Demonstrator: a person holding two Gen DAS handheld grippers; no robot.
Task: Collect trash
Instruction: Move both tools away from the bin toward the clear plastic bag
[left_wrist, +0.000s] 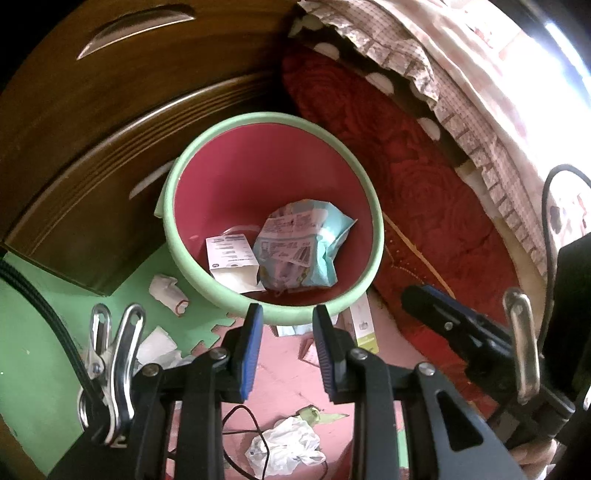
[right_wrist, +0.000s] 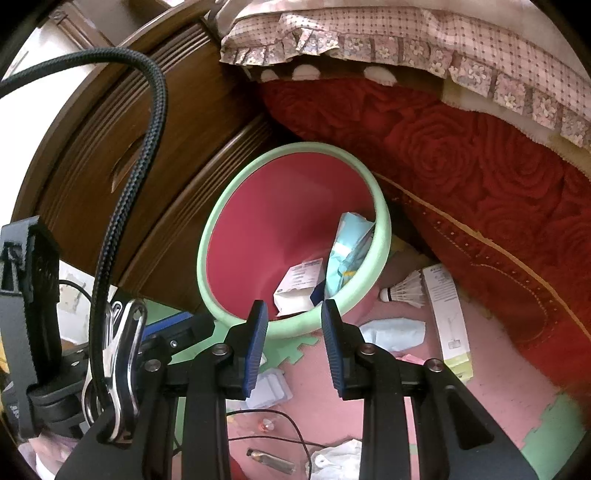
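Already our bin, red inside with a pale green rim, stands on the floor mat between the wooden cabinet and the red rose-patterned blanket, and it holds a white carton and a crumpled blue packet. Much trash lies outside it: a crumpled plastic wrapper low on the pink mat, a rolled paper scrap on the green mat just beside the rim, a long white box and a shuttlecock near the blanket, and a pale blue wrapper close to the bin.

What worries us is the thin black wire lying across the mat beside the wrapper; we judge a careless pinch there could snag it. Flat, thin scraps may also slip from the pads, and a low reach could knock the bin's rim.

Our left gripper hangs above the near rim with its jaws spread, holding and touching nothing. Our right gripper is likewise spread and empty, poised over the rim's near edge.
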